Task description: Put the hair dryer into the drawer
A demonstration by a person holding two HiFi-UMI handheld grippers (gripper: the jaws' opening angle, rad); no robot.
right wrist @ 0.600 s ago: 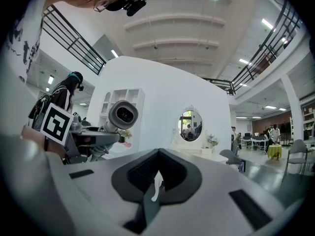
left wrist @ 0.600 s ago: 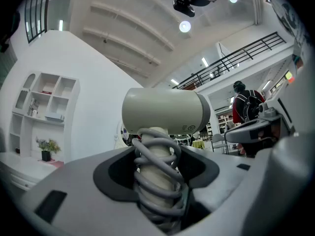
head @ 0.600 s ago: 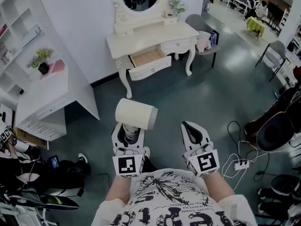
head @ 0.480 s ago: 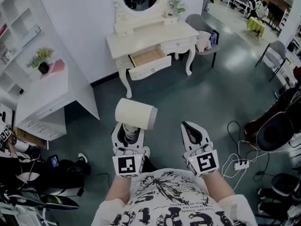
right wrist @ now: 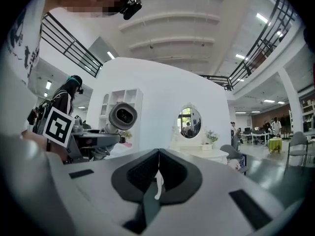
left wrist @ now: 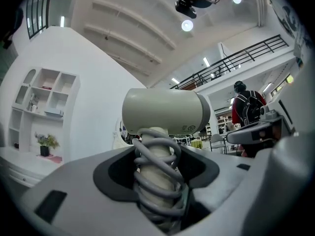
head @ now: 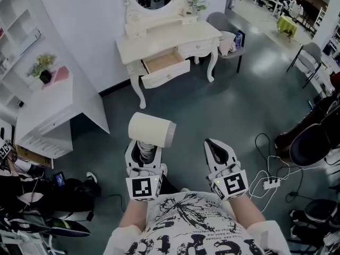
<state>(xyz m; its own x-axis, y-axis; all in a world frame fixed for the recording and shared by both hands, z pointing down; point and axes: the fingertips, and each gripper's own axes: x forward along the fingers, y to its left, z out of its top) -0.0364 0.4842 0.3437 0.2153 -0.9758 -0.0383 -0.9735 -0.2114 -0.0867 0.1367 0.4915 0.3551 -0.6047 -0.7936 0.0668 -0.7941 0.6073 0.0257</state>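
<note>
No shift of hair dryer [head: 152,129]

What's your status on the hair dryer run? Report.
Left claw shut on hair dryer handle, cord wrapped round it. Right claw shut, empty. Drawer open in dressing table ahead, not yet reached. Nothing seen blocking the way.

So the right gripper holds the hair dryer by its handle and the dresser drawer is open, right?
No, it is the left gripper holding the hair dryer by its handle, as the left gripper view shows. The drawer is open.
</note>
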